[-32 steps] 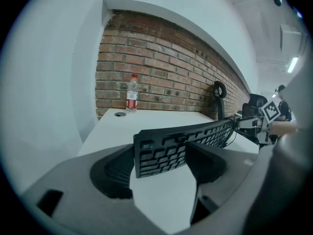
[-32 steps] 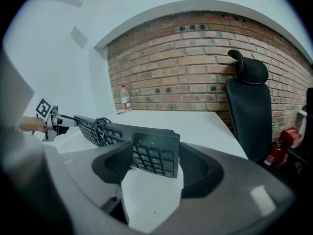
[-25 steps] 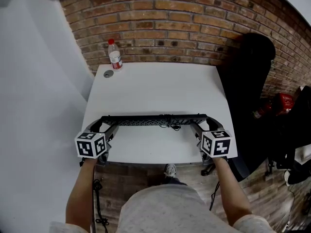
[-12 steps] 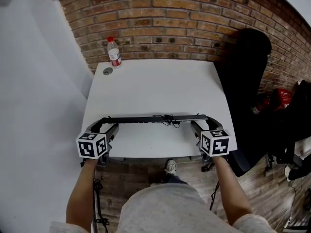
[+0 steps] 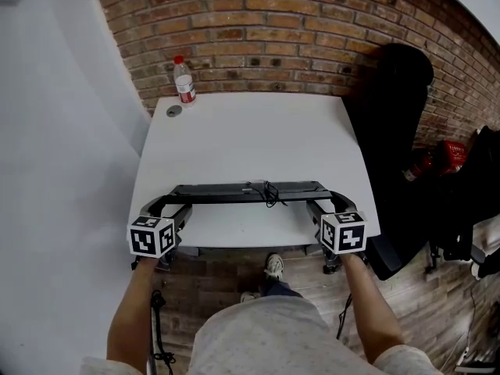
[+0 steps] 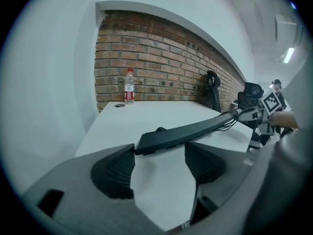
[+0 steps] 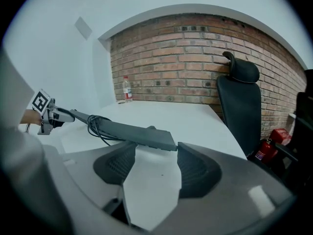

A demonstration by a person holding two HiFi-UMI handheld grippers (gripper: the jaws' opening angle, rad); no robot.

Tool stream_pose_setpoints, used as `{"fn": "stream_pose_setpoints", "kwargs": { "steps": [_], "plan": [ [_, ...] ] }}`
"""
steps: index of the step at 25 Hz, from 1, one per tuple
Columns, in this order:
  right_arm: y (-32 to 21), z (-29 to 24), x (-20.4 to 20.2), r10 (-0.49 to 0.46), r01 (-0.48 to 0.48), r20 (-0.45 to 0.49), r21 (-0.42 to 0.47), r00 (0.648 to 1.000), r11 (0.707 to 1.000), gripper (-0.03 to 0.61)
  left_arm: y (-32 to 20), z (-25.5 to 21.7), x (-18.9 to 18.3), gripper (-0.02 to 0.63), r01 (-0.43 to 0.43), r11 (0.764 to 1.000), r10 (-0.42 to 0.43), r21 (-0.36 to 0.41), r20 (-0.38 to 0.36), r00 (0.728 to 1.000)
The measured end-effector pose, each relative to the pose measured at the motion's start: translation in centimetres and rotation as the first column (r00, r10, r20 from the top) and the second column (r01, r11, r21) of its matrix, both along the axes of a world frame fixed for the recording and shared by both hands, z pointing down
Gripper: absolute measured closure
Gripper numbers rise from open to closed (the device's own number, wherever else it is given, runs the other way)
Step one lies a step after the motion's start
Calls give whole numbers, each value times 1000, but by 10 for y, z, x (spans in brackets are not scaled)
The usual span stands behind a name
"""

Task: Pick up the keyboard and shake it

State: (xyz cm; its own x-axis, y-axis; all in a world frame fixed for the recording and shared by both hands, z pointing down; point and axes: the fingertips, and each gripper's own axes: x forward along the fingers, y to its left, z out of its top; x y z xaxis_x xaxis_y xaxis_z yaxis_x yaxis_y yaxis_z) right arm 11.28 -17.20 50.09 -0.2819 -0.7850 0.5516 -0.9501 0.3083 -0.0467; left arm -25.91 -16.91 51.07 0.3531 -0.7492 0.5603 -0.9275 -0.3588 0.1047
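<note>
Black keyboard (image 5: 248,191) held just above the white table (image 5: 250,139), along its front edge, left gripper (image 6: 159,147) pinching its left end, right gripper (image 7: 156,146) on its right end with jaws just closing tighter, bottle (image 5: 184,83) at back-left corner.

white table (image 5: 250,139) against brick wall (image 5: 273,30), black chair (image 5: 394,116) beside it.
</note>
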Motion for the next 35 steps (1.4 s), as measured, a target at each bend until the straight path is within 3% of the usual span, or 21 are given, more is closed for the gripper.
{"fn": "stream_pose_setpoints", "kwargs": {
  "steps": [15,26,35],
  "plan": [
    [27,27,3,-60,56,-137,-31,989,998,307,26,28,2,302,-34,999,38,-35,135,990],
    [39,46,5,-112,99,-278,-61,954,993,305,40,51,4,302,-61,996,78,-73,259,963],
    [45,51,6,-120,98,-297,-88,947,991,311,44,58,3,299,-73,993,98,-96,285,953]
  ]
}}
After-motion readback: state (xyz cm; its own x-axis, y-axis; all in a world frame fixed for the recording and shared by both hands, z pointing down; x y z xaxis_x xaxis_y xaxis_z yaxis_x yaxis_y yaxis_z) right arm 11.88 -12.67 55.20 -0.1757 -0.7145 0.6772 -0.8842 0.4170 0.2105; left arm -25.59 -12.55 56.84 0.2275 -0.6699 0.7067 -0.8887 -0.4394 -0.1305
